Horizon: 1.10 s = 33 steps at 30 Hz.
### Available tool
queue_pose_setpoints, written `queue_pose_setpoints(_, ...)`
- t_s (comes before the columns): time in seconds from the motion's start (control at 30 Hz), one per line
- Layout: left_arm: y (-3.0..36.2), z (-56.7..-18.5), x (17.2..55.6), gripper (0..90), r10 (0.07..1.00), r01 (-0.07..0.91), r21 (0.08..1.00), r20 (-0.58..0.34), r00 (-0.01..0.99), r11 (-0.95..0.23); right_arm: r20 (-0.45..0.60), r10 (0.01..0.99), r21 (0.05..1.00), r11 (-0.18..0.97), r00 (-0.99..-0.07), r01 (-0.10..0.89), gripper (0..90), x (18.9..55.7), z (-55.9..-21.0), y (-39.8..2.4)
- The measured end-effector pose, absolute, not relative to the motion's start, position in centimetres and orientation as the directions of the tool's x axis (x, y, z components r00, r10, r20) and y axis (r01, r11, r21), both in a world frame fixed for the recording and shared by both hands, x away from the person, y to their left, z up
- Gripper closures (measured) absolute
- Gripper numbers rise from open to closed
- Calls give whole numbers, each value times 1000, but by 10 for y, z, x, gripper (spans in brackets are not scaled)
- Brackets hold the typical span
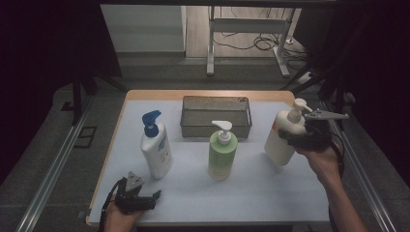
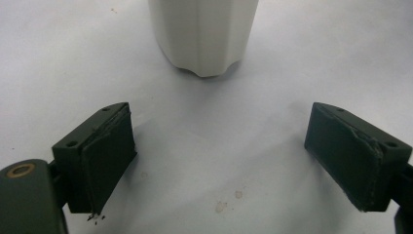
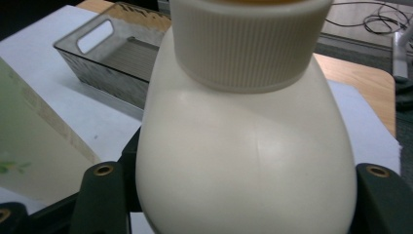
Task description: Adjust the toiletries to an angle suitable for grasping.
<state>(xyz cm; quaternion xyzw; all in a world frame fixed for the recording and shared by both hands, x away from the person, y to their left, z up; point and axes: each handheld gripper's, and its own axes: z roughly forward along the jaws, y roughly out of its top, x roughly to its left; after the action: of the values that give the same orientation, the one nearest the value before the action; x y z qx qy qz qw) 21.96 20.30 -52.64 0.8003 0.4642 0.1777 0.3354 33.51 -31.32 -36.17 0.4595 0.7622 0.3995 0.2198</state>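
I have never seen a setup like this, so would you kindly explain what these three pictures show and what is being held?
A person holds a handheld two-jaw gripper in each hand. The high view looks down on the table; each other picture comes from a camera riding on one gripper. On the table stand a white bottle with a blue pump, a green pump bottle and a mesh metal basket. The right gripper is shut on a cream pump bottle, tilted. The left gripper rests open, holding nothing.
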Motion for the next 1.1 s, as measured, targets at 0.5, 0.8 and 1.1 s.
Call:
queue_pose_setpoints(0.5, 203, -526, 220, 106, 862, 623, 702, -27, 507, -345, 39, 849, 823, 272, -527, 498, 365, 353, -340, -275)
queue_pose_setpoints(0.8, 203, -527, 220, 106, 863, 623, 704, -28, 504, -341, 31, 844, 831, 275, -535, 483, 365, 365, -327, -257)
queue_pose_setpoints(1.1, 203, -527, 220, 106, 862, 622, 704, -29, 506, -342, 24, 837, 839, 280, -546, 466, 365, 380, -322, -236)
